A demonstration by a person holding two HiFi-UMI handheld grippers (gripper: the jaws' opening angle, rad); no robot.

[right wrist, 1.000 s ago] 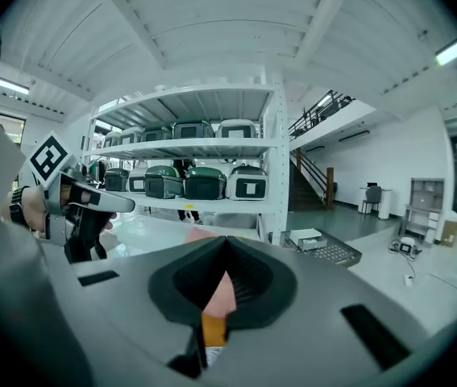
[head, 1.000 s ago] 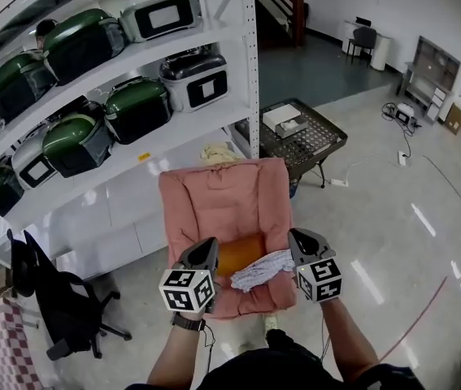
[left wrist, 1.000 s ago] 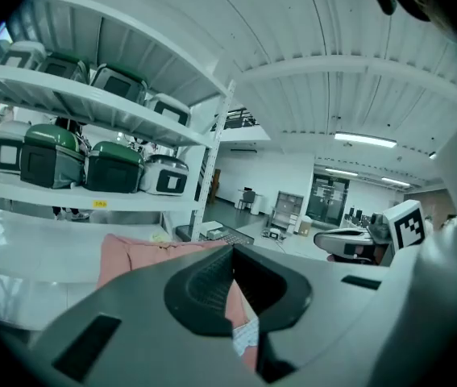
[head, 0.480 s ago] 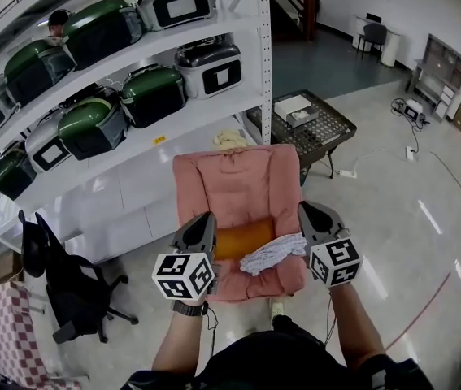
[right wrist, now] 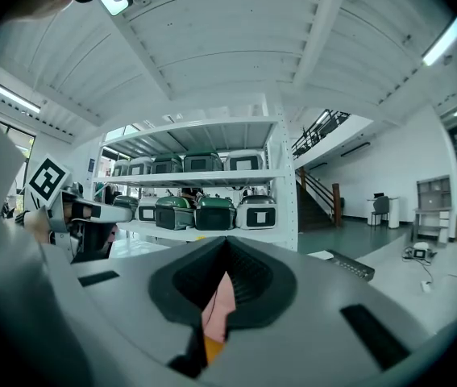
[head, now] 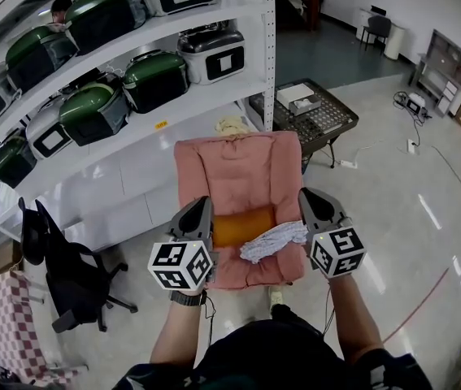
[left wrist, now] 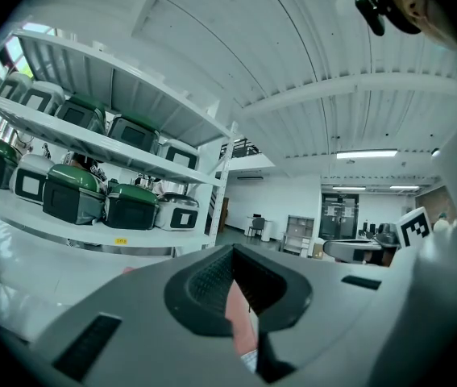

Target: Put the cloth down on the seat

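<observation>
A pink padded chair (head: 234,173) stands in front of the shelving, with an orange cushion (head: 242,227) at the back of its seat. The white-grey cloth (head: 272,240) lies crumpled on the seat's right half, partly over the cushion. My left gripper (head: 201,206) hovers at the chair's left side, shut and holding nothing. My right gripper (head: 308,197) hovers at the chair's right side, just beside the cloth, also shut and holding nothing. In the left gripper view (left wrist: 240,295) and the right gripper view (right wrist: 223,287) only a sliver of pink chair shows between the closed jaws.
A white shelf rack (head: 263,63) with several green and grey cases stands behind the chair. A mesh cart (head: 311,120) with boxes is at the back right. A black office chair (head: 59,275) and a checked cloth (head: 6,331) are at the left. Cables (head: 409,104) lie on the floor.
Both grippers have risen from the seat's sides. The cloth stays lying on the seat.
</observation>
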